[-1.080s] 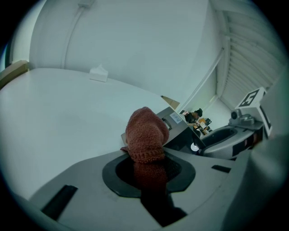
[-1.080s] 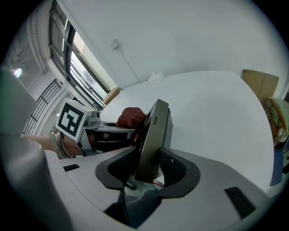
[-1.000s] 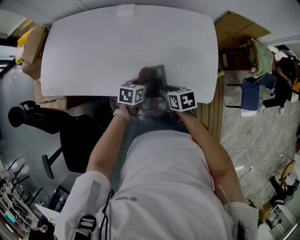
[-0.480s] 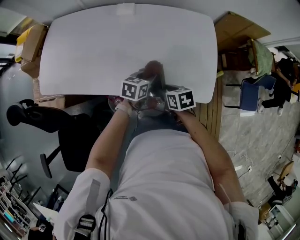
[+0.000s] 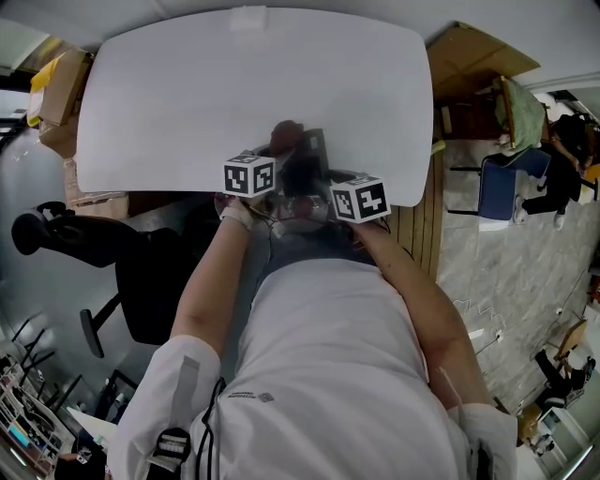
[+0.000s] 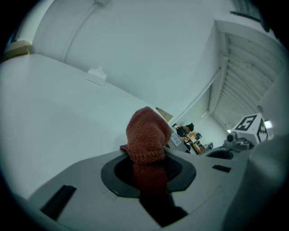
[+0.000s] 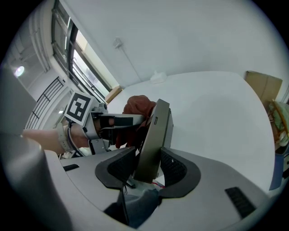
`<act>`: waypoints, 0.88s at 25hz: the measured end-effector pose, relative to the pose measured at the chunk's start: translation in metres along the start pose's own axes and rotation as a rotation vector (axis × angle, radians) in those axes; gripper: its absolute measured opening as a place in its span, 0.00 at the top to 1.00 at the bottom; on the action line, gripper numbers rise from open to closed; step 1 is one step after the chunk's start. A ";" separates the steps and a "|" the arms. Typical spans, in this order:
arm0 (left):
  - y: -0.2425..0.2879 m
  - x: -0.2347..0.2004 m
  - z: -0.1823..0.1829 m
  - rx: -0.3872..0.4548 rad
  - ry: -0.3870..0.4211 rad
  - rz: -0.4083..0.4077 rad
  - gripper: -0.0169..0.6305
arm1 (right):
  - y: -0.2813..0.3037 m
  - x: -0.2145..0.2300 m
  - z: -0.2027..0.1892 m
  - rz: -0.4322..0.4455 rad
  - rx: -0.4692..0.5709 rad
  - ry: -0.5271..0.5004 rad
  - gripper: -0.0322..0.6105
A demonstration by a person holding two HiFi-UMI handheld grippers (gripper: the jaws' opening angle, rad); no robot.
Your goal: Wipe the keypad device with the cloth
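My left gripper (image 5: 279, 155) is shut on a rust-red knitted cloth (image 6: 146, 134), which bulges out above its jaws (image 6: 149, 155). In the head view the cloth (image 5: 286, 137) sits against the left side of the keypad device (image 5: 316, 152). The device is a flat grey slab (image 7: 153, 131), held upright and edge-on over the white table (image 5: 187, 94) near its front edge. My right gripper (image 7: 146, 164) is shut on the device's lower end; its jaws have just eased open slightly with the device still between them. From the right gripper view, the cloth (image 7: 137, 104) and left gripper (image 7: 118, 121) touch the device's left face.
A small white fitting (image 5: 251, 17) sits at the table's far edge. Cardboard boxes (image 5: 61, 89) stand left of the table, wooden panels (image 5: 469, 66) to its right. A black office chair (image 5: 84, 234) is at my left, a blue chair (image 5: 511, 183) further right.
The left gripper with the cloth went up and to the right along the device, then back to the left. The right gripper and the device stayed put.
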State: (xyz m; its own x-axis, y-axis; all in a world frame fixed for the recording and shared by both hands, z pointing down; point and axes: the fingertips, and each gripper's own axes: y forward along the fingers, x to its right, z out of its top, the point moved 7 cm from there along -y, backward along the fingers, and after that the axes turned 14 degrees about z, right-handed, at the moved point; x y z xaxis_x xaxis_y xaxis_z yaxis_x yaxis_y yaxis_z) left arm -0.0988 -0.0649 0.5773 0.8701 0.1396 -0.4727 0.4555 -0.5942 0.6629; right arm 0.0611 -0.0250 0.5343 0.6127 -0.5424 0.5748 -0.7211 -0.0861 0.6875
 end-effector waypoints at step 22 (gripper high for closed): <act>0.004 -0.032 -0.003 -0.015 -0.051 0.173 0.83 | -0.001 0.001 -0.001 0.003 0.010 0.002 0.68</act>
State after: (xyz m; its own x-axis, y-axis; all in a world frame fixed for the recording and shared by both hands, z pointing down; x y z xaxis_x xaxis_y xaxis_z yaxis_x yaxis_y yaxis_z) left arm -0.1241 -0.0693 0.5969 0.9252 -0.0047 -0.3793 0.3025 -0.5943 0.7452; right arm 0.0631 -0.0252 0.5345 0.6108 -0.5412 0.5779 -0.7263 -0.0923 0.6811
